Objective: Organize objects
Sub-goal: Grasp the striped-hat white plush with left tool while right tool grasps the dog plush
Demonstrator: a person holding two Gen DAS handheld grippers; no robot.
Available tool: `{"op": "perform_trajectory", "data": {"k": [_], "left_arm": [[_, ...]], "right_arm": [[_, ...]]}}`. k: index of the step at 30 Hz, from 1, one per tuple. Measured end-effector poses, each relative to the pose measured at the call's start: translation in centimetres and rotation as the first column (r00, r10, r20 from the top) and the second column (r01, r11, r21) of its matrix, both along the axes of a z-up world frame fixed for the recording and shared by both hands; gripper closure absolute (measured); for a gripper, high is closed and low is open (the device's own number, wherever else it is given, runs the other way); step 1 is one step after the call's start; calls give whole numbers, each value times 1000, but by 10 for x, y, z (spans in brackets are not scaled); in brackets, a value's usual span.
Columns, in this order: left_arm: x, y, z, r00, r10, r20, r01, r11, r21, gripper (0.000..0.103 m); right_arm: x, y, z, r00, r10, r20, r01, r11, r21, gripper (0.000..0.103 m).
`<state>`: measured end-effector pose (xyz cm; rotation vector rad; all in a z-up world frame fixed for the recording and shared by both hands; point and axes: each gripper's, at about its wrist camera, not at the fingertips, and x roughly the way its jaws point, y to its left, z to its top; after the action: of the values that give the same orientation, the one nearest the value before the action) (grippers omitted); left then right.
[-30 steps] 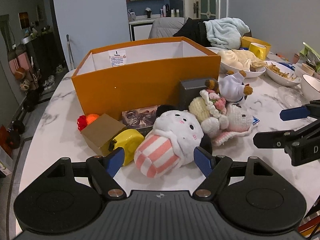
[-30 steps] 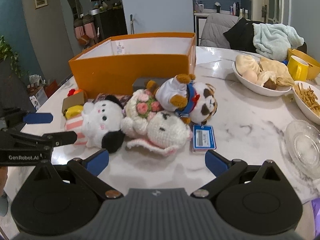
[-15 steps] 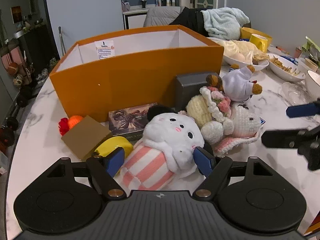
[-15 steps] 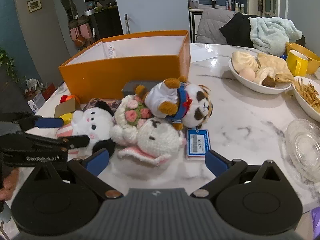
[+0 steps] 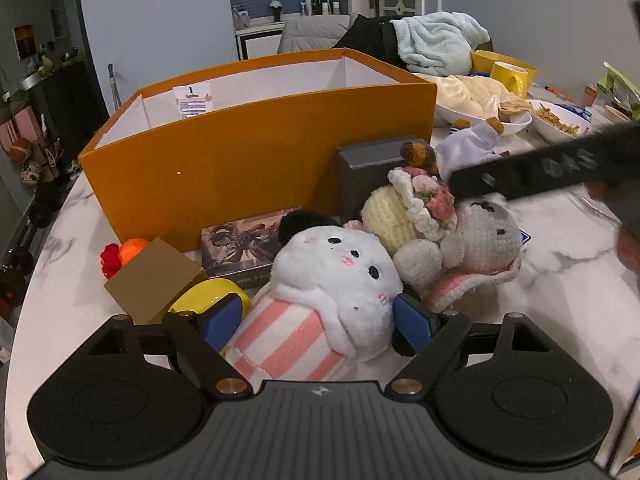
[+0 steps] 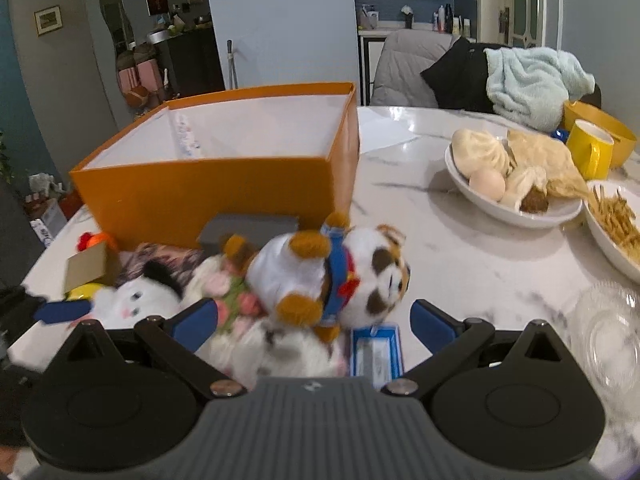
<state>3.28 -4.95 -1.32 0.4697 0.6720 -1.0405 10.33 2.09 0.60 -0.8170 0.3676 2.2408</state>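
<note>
On the marble tabletop (image 5: pixel 560 280), near the open orange cardboard box (image 5: pixel 248 160), lies a fluffy white plush in a pink-striped wrap (image 5: pixel 320 304). It sits between the left gripper's (image 5: pixel 318 320) blue pads, whose jaws are opening. The right gripper (image 6: pixel 314 318) stands spread around a soft calico plush (image 6: pixel 332 276), unclenched.

Open box (image 5: pixel 256 168) sits at the back of the surface (image 5: pixel 560 280). Plush toys cluster before it: striped plush (image 5: pixel 320 300) front, crocheted doll (image 5: pixel 460 240) right of it, cat plush (image 6: pixel 340 276) behind that. Cardboard box (image 5: pixel 152 280) left; food bowls (image 6: pixel 512 204) far right.
</note>
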Motion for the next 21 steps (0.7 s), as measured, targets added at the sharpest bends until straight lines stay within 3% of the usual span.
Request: {"op": "perform_trajectory", "data": {"k": [7, 11, 17, 21], "left_arm": [[4, -7, -10, 998, -17, -67, 17, 1000, 2, 7], [4, -7, -13, 995, -24, -98, 23, 1000, -10, 12], [9, -3, -16, 989, -4, -147, -1, 999, -32, 12], [9, 0, -19, 986, 6, -164, -13, 999, -41, 12]], "right_arm": [[-14, 23, -13, 998, -48, -45, 47, 998, -40, 1], [-13, 32, -19, 992, -64, -105, 51, 991, -124, 1], [-9, 29, -21, 982, -78, -170, 60, 992, -113, 1], [-14, 18, -28, 983, -72, -169, 68, 997, -35, 1]]}}
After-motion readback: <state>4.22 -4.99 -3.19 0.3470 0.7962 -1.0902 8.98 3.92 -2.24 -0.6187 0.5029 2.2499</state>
